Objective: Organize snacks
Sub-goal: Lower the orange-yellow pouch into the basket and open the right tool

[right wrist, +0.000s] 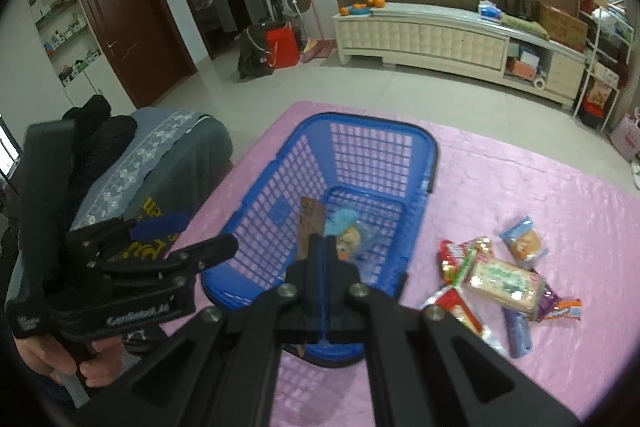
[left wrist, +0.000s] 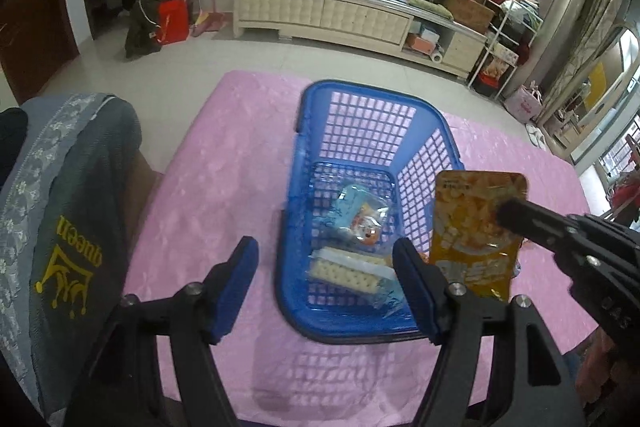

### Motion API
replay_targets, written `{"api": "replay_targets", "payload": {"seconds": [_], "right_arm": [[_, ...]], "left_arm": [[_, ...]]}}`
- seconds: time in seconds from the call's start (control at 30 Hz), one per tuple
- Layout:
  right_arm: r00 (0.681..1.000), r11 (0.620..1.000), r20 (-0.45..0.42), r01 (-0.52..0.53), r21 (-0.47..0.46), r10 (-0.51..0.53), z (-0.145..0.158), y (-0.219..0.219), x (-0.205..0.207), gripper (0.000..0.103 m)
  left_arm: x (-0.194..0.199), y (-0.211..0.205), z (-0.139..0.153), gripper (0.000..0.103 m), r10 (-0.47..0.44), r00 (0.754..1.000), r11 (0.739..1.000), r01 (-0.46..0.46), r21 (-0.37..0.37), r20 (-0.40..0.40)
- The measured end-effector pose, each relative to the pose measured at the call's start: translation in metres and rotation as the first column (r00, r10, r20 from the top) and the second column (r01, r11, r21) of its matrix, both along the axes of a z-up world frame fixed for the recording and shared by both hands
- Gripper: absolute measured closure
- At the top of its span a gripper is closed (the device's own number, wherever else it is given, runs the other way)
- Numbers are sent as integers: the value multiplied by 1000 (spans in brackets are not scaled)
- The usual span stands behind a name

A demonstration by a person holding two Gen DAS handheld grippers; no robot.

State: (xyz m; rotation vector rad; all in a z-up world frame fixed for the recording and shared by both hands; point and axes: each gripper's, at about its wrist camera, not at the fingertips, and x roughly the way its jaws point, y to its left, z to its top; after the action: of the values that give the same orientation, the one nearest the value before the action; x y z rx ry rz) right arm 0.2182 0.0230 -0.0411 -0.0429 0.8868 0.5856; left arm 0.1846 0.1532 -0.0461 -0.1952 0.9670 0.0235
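A blue plastic basket (left wrist: 424,155) stands on the pink table cover and also shows in the right wrist view (right wrist: 280,167). Inside lie a light blue snack packet (left wrist: 356,211) and a cracker pack (left wrist: 348,271). My right gripper (left wrist: 506,213) is shut on a yellow snack pouch (left wrist: 476,227), held upright over the basket's right rim; in the right wrist view the pouch (right wrist: 310,227) shows edge-on between the fingers. My left gripper (left wrist: 324,287) is open and empty over the basket's near end; it also shows in the right wrist view (right wrist: 188,235).
A pile of several loose snack packets (right wrist: 500,279) lies on the pink cover (right wrist: 520,187) right of the basket. A chair draped with grey fabric (left wrist: 80,227) stands at the table's left edge. A white cabinet (left wrist: 328,13) lines the far wall.
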Motion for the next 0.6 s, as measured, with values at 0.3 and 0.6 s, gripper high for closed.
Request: {"api": "replay_targets", "payload": {"seconds": [0.3,0.6], "right_arm": [[997,999,-60,-42,-29,40,-29,47,9,102],[997,991,-57,-51,-121,44,-51,66,15,102]], "left_arm": [[-11,24,-4,36,16,1000,1000,-16,14,-10],[-14,28,-10,36,18,1000,999,-18,31,14]]}}
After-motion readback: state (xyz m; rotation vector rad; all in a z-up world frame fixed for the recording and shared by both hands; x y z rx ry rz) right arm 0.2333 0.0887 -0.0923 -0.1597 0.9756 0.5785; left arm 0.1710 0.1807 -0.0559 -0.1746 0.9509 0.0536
